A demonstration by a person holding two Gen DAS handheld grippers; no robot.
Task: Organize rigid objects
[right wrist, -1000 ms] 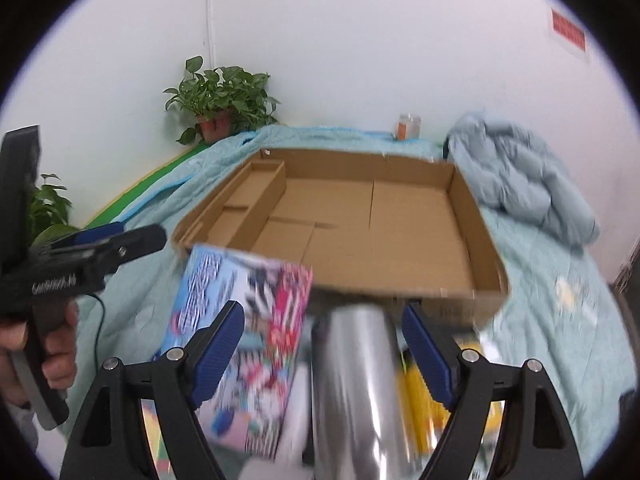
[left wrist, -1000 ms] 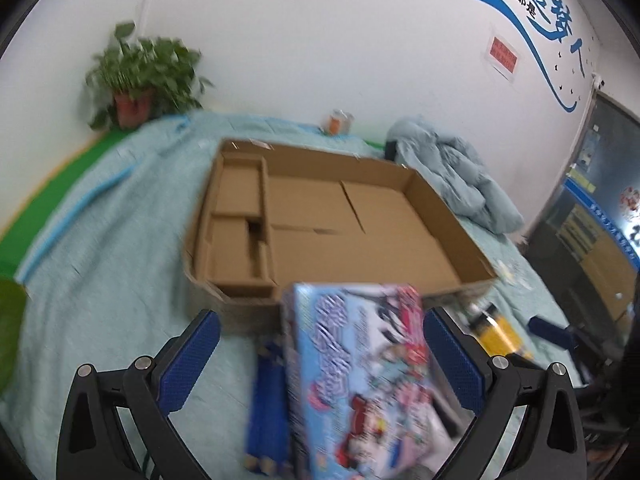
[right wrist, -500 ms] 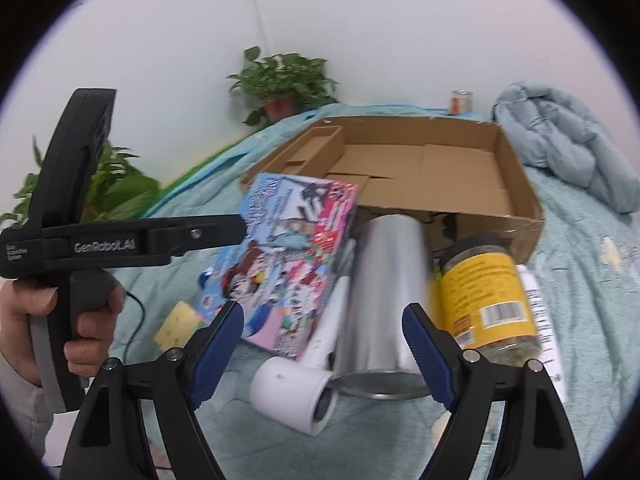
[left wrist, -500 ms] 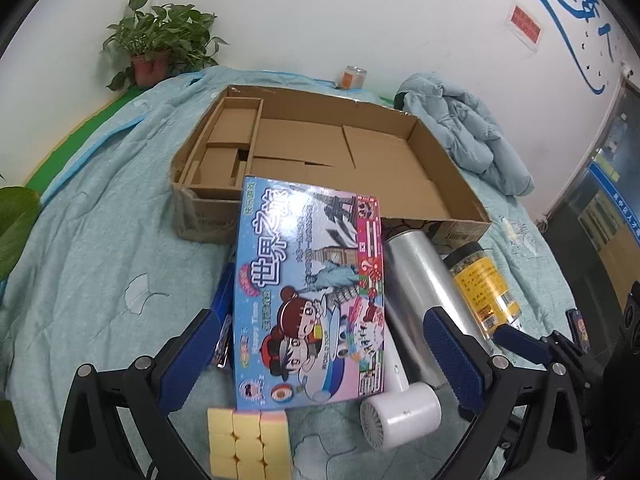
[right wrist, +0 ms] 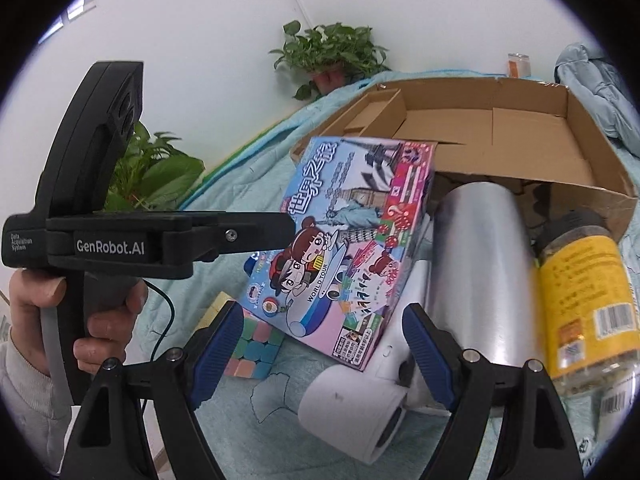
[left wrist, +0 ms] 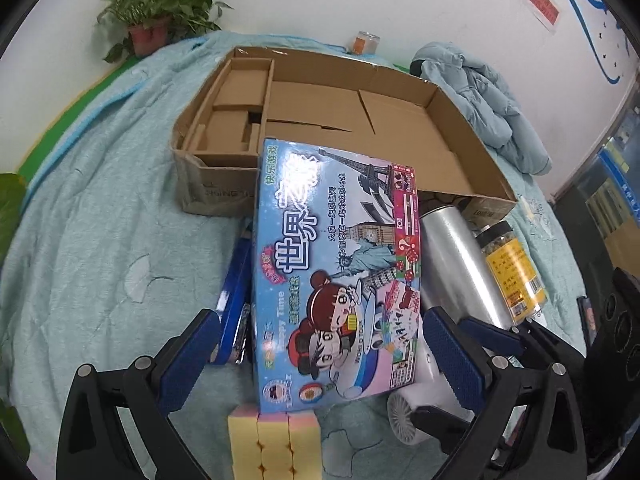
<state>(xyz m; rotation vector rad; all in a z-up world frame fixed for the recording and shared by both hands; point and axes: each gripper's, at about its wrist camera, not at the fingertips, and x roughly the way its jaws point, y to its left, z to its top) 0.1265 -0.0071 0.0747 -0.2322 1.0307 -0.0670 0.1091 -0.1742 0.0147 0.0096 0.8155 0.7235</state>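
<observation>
Your landmark is the shallow brown cardboard tray box (left wrist: 400, 128) lying on the pale teal quilted blanket (left wrist: 100, 240); its main bay holds nothing, and a narrow divided section runs along its left side. Leaning on the box's near wall is the flat, colourfully printed board-game carton (left wrist: 336, 280), its far edge raised onto the rim. Just right of that carton, also in front of the box, lie a shiny silver cylinder (left wrist: 456, 264) and, beyond it, a clear jar with a yellow label and dark lid (left wrist: 512, 268). A white hair dryer (right wrist: 360, 392) lies partly under the carton's near right corner, a blue flat case (left wrist: 236, 288) shows from under its left edge, and a pastel puzzle cube (left wrist: 274, 440) sits touching its near edge. Your left gripper (left wrist: 320, 352) stands with jaws apart, straddling the carton's near end without pressing it. Your right gripper (right wrist: 324, 348) is likewise spread, gripping nothing, above the carton's near corner and the dryer.
</observation>
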